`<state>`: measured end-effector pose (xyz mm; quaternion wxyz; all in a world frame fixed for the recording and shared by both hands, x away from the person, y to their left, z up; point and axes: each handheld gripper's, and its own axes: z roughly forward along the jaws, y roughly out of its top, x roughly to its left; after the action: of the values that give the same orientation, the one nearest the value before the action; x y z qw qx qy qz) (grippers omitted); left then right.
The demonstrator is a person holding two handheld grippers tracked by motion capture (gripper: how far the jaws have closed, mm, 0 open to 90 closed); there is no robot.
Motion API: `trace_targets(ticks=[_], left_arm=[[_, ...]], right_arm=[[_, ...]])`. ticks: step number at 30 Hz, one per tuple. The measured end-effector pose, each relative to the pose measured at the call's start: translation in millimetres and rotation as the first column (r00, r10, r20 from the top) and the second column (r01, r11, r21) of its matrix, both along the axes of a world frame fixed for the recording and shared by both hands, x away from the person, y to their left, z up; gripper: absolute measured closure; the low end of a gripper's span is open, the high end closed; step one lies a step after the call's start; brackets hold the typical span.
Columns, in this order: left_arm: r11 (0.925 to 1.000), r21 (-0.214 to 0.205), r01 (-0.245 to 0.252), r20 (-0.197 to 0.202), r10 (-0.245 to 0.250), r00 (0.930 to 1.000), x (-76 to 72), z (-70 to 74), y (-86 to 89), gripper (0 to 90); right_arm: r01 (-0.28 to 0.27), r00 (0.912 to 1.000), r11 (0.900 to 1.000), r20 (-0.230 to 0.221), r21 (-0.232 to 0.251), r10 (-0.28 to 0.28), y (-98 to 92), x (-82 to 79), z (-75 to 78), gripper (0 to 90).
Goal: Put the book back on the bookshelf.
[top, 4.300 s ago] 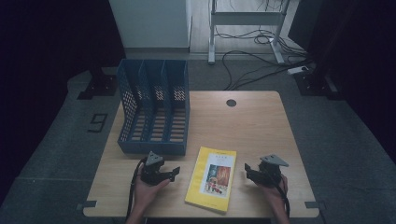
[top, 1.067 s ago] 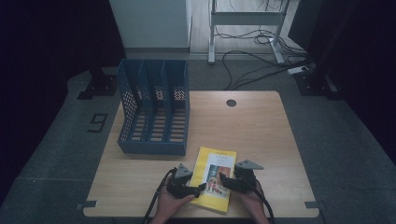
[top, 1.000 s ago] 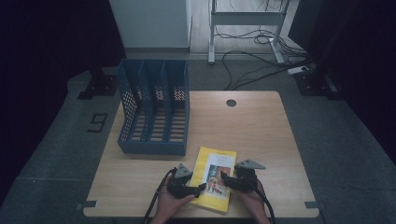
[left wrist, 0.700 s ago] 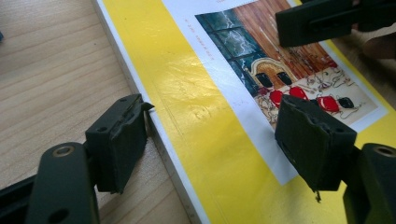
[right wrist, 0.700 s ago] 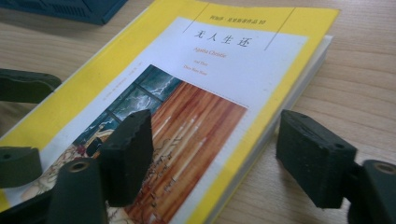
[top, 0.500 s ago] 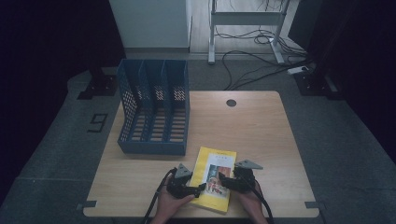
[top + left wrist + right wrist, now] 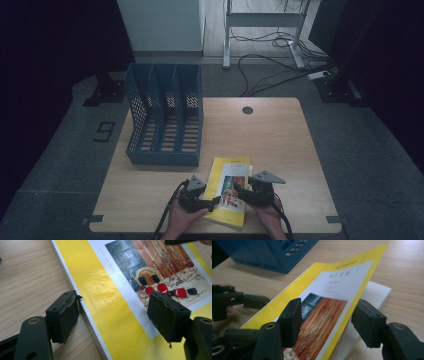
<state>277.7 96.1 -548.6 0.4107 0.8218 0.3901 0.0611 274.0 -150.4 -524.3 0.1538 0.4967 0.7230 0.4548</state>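
Observation:
A yellow book with a picture on its cover lies near the table's front edge. My left gripper is at its left side. In the left gripper view its jaws stand open, one pad against the book's spine edge and the other over the cover picture. My right gripper is at the book's right side. Its jaws have just been closing, with the lifted front cover between them, pads still apart. White pages show under the raised cover.
A blue three-slot file holder stands at the table's back left, its corner just beyond the book. The wooden table has a cable hole at the back. My left gripper shows past the cover.
Since the earliest frame both grippers have come in from the sides to the book's edges. Over the last second the high view shows hardly any movement.

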Motion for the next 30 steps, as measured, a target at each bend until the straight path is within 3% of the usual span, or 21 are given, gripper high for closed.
trace_targets(ticks=[4,7,8,11,13,20,26,30], left_arm=[[1.0,-0.002,0.0,-0.002,0.0,1.0,0.1,0.0,0.2,24.7],[1.0,-0.008,0.003,-0.006,-0.003,1.0,0.9,-0.1,0.8,24.6],[0.9999,-0.01,0.004,-0.007,-0.004,1.0,1.1,-0.1,1.0,24.7],[0.9999,-0.011,0.004,-0.008,-0.004,1.0,1.1,-0.1,1.1,24.8],[1.0,-0.009,0.003,-0.007,-0.003,1.0,1.1,-0.1,0.9,24.8],[1.0,-0.005,0.004,-0.003,-0.004,1.0,1.0,-0.1,0.7,24.8],[1.0,-0.002,0.004,-0.001,-0.004,1.0,1.0,-0.1,0.6,24.8],[1.0,-0.001,0.003,0.0,-0.003,1.0,0.9,0.0,0.3,24.8]], right_arm=[[-0.017,0.9992,0.9996,0.036,-0.023,0.018,5.3,-3.9,2.4,45.0],[-0.042,0.997,0.9991,0.065,-0.001,0.042,7.0,-7.6,7.6,47.6],[-0.068,0.9921,0.9973,0.104,-0.03,0.07,13.9,-12.6,14.2,47.5],[-0.072,0.9904,0.9959,0.114,-0.055,0.078,18.0,-14.0,15.6,47.4],[-0.065,0.9935,0.9959,0.089,-0.063,0.07,18.5,-10.9,11.3,47.5],[-0.046,0.9966,0.997,0.065,-0.063,0.05,13.9,-4.0,4.0,46.3],[-0.021,0.9995,0.9995,0.023,-0.023,0.021,3.0,8.1,-5.5,46.2],[-0.021,0.9993,0.9998,-0.03,0.002,0.021,-3.4,17.4,-14.8,43.2]])
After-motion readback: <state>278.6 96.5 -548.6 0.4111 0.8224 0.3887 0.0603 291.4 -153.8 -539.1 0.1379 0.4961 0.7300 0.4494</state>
